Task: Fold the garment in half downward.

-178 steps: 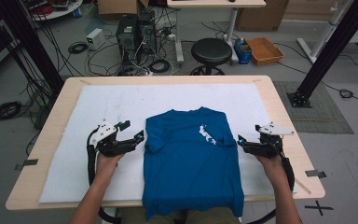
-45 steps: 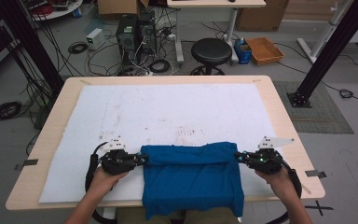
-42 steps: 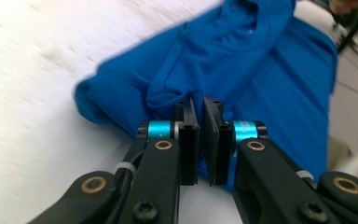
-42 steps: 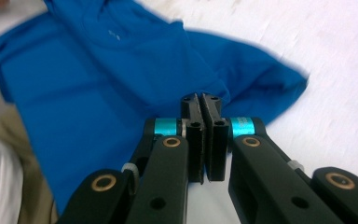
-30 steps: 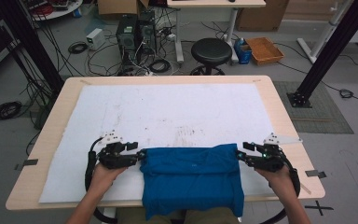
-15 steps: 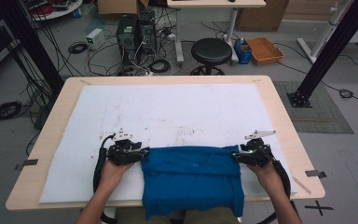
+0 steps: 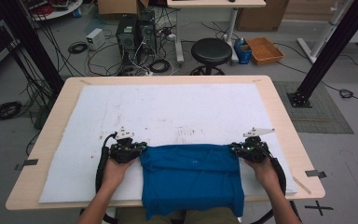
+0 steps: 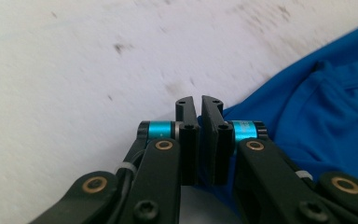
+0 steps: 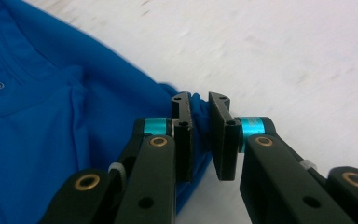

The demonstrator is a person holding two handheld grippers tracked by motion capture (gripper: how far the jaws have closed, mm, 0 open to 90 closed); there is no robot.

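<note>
A blue shirt (image 7: 191, 179), folded over on itself, lies at the near edge of the white mat (image 7: 168, 107) and hangs a little off the table's front. My left gripper (image 7: 140, 148) is at the shirt's far left corner. In the left gripper view its jaws (image 8: 200, 105) have just been closing and stand almost together, with the shirt (image 8: 326, 112) edge pinched between them. My right gripper (image 7: 235, 149) is at the far right corner. Its jaws (image 9: 200, 105) have also just been closing and now clamp a bunched fold of the shirt (image 9: 37, 121).
The mat covers most of the wooden table (image 7: 279, 107), and its far half is bare and stained. Beyond the table, a black stool (image 7: 210, 49), computer towers (image 7: 133, 30), cables and a cardboard box (image 7: 265, 49) sit on the floor.
Both grippers have moved inward onto the far corners of the folded shirt and closed on the cloth. The right hand has come in further than the left.
</note>
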